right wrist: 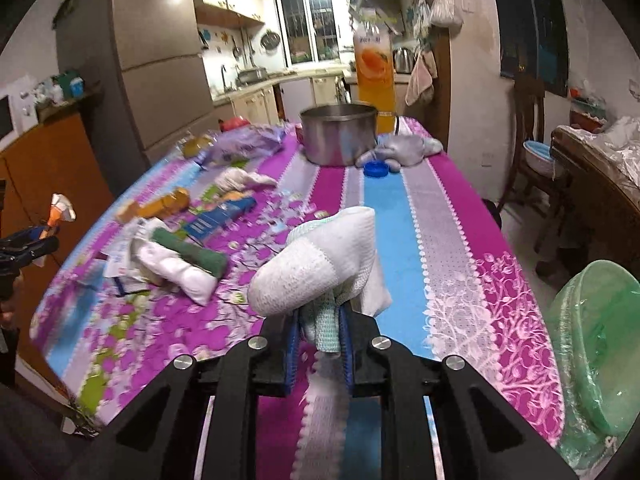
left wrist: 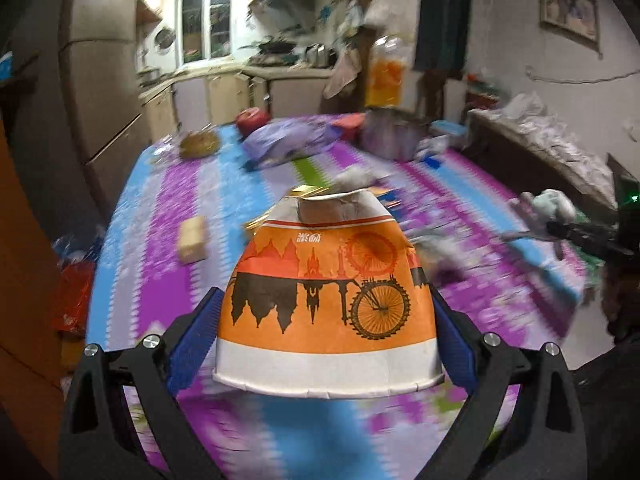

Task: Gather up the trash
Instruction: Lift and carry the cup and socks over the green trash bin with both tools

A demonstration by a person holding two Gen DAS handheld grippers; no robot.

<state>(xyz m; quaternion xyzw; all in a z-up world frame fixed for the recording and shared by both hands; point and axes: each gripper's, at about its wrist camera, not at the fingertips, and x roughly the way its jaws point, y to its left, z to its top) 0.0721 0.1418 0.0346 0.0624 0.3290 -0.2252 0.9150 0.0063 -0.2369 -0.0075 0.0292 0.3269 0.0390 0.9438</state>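
Holding cup (left wrist: 328, 300) squeezed in left gripper (left wrist: 328, 336) | right gripper (right wrist: 320, 320) pinching cloth (right wrist: 320, 264) | both tilted down over table (right wrist: 420, 216)

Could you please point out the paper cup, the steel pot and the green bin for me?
paper cup (left wrist: 326, 300): left wrist view, on its orange printed side.
steel pot (right wrist: 340, 136): right wrist view, on its front wall.
green bin (right wrist: 600, 344): right wrist view, on its bag-lined rim.
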